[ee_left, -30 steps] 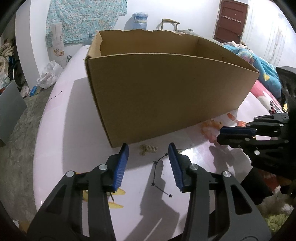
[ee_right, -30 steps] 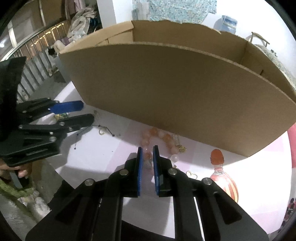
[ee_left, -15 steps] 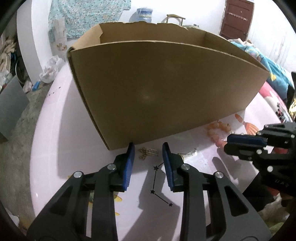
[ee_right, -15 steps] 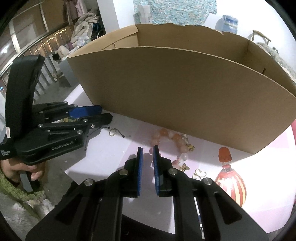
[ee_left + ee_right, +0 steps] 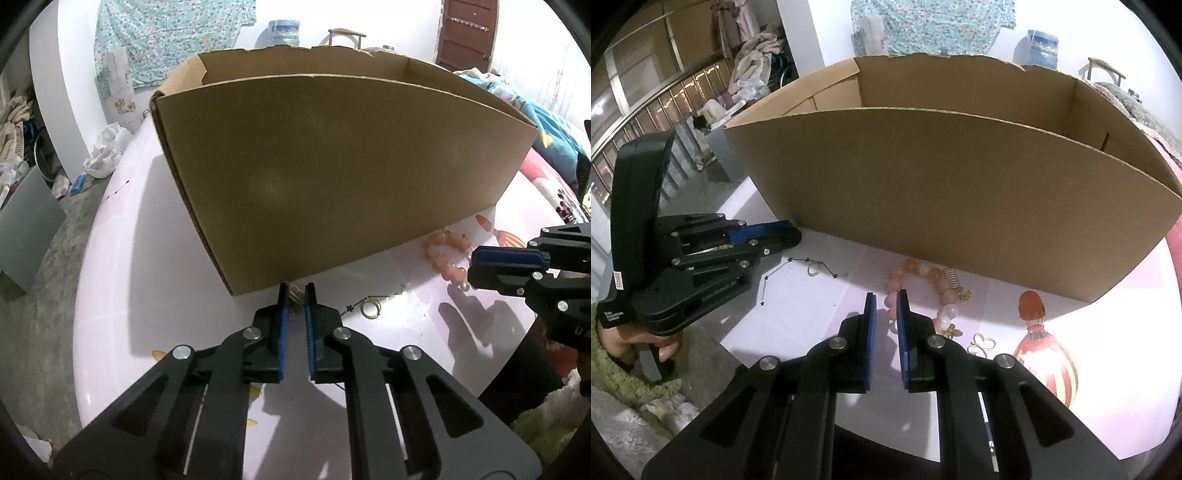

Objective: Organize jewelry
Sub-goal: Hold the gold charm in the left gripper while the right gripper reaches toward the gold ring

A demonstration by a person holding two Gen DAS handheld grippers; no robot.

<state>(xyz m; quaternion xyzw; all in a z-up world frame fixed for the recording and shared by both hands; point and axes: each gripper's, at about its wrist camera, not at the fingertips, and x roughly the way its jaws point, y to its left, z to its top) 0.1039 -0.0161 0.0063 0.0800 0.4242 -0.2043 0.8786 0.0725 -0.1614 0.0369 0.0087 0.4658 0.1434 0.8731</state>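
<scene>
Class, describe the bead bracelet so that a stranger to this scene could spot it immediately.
Start at the big cardboard box on the pale table. Just before its near wall lies the bead bracelet, a loop of round pink and orange beads, far chunkier than the thin gold pieces beside it.

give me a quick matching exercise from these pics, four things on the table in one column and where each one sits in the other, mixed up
Things
1. cardboard box
2. bead bracelet
3. small gold clip
4. gold ring

Places
A. between the pads of the left tool, at the box's near corner
B. at the back of the table, behind all the jewelry
C. just ahead of the right tool, in front of the box wall
D. on the thin chain with small stars, between the two tools

Pairs: 1-B, 2-C, 3-A, 4-D
</scene>
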